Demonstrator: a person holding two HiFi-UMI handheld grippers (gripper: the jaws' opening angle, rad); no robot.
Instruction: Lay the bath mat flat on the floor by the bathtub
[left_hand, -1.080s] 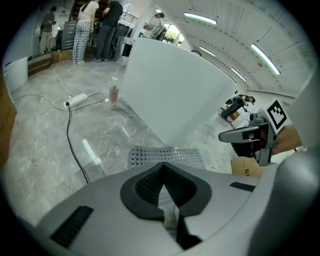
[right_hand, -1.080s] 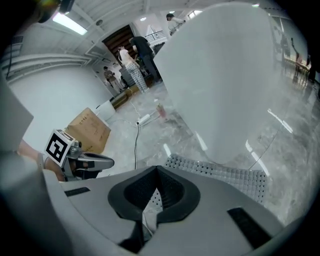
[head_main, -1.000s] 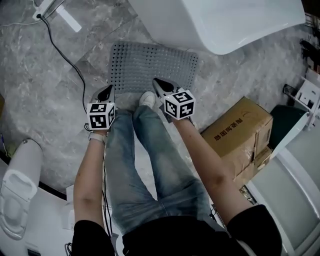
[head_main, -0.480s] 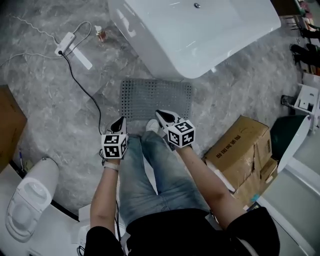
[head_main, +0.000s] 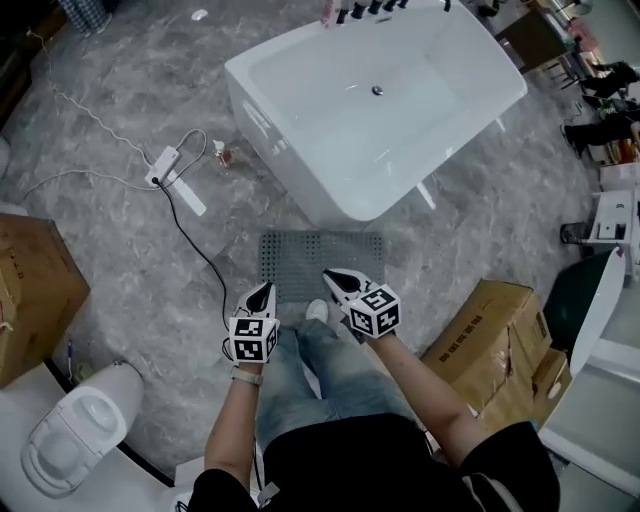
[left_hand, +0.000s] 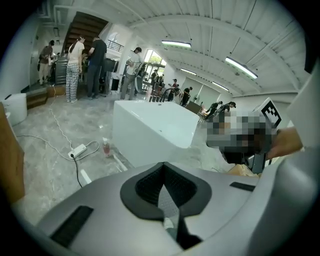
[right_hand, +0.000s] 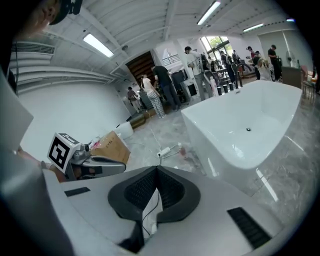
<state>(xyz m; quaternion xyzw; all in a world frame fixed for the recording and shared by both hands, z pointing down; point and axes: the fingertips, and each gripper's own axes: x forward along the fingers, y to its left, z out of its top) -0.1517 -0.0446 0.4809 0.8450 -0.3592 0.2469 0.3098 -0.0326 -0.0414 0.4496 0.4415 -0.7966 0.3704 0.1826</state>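
The grey perforated bath mat (head_main: 320, 262) lies flat on the marble floor, its far edge against the foot of the white bathtub (head_main: 375, 95). Both grippers hang above the mat's near edge, over the person's shoes and jeans. My left gripper (head_main: 266, 288) is shut with nothing in it, and my right gripper (head_main: 330, 273) is shut and empty too. In the left gripper view the closed jaws (left_hand: 164, 165) point at the bathtub (left_hand: 152, 127). In the right gripper view the shut jaws (right_hand: 156, 169) also face the bathtub (right_hand: 245, 125), with the left gripper (right_hand: 95, 165) alongside.
A cardboard box (head_main: 500, 325) stands right of the mat, another box (head_main: 35, 290) at the far left. A power strip with its cable (head_main: 165, 165) and a small bottle (head_main: 228, 155) lie left of the tub. A toilet (head_main: 80, 440) sits bottom left. Several people (left_hand: 85, 65) stand far off.
The head view has risen and pulled back, so the whole tub now shows. Both grippers have lifted up from the mat's near edge, still shut. The mat has not moved.
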